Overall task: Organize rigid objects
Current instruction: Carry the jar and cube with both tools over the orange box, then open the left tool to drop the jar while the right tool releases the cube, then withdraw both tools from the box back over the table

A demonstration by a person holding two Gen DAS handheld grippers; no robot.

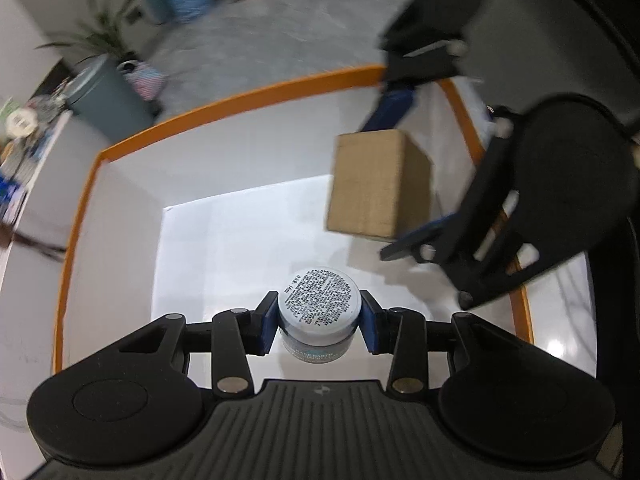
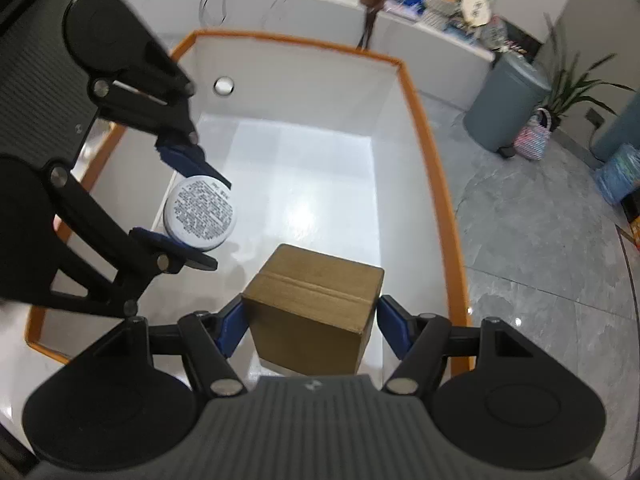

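Left gripper (image 1: 319, 317) at 6 o'clock of its own view, pads clamped on a small white jar (image 1: 319, 305), printed base facing up, held over the floor of a white bin (image 1: 224, 96) with an orange rim. At 2 o'clock, a brown cardboard box (image 1: 378, 184) pinched between blue pads of the right gripper (image 2: 310, 320), also above the bin floor. Beyond the bin at 10 o'clock, a grey trash can (image 1: 108, 100) beside a potted plant (image 1: 100, 32).
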